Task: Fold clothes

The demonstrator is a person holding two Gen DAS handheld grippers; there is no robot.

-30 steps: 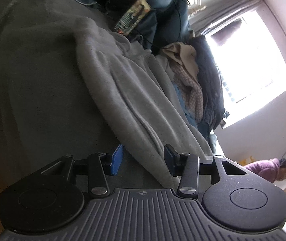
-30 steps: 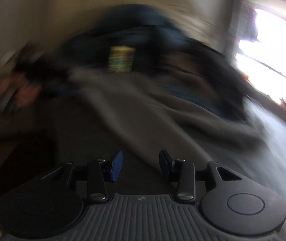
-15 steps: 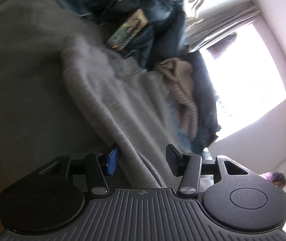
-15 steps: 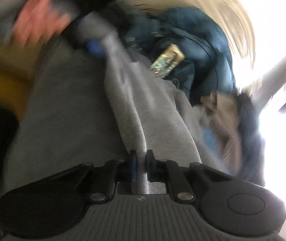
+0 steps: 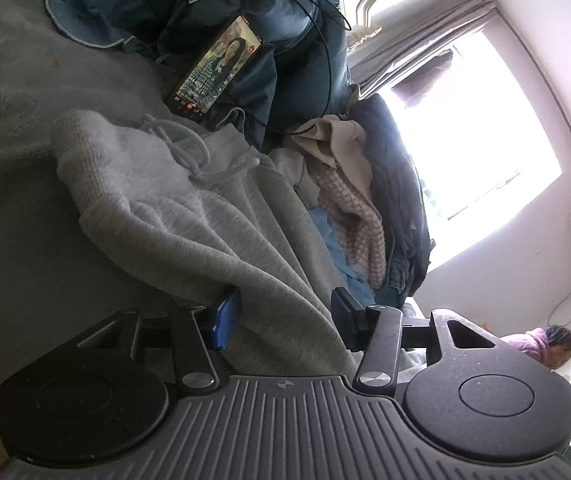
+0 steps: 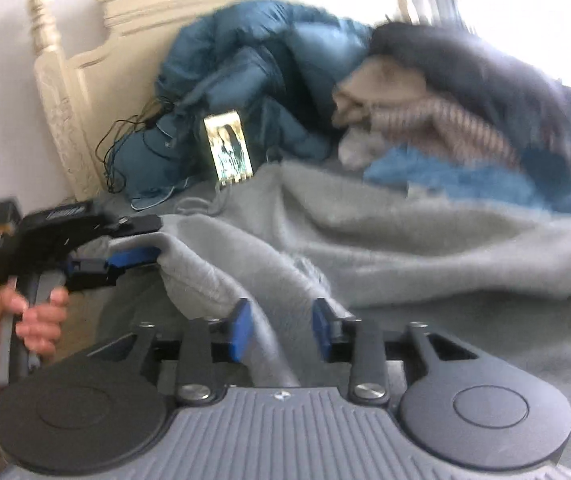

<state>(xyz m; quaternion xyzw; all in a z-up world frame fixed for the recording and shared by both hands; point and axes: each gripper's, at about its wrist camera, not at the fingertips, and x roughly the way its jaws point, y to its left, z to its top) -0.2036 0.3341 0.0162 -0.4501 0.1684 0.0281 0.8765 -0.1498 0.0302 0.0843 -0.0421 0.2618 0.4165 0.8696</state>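
A grey sweatpants-like garment (image 5: pixel 173 200) with a drawstring lies rumpled on a grey blanket (image 5: pixel 13 128). My left gripper (image 5: pixel 285 316) is open, with a fold of the grey cloth lying between its fingers. In the right wrist view the same grey garment (image 6: pixel 405 232) spreads across the bed. My right gripper (image 6: pixel 281 328) is open, with a strip of the cloth running between its fingers. The left gripper (image 6: pixel 141 256) shows there at the left, held by a hand, its fingers around an edge of the cloth.
A lit phone (image 5: pixel 217 64) leans on a blue quilted jacket (image 5: pixel 245 8) with a black cable. A pile of other clothes (image 5: pixel 365 200) lies by the bright window. A carved headboard (image 6: pixel 85 60) stands behind. A person in purple (image 5: pixel 541 344) sits far right.
My right gripper was shut on the grey cloth half a second ago and is now open. The left view has swung to show more of the waistband and phone.
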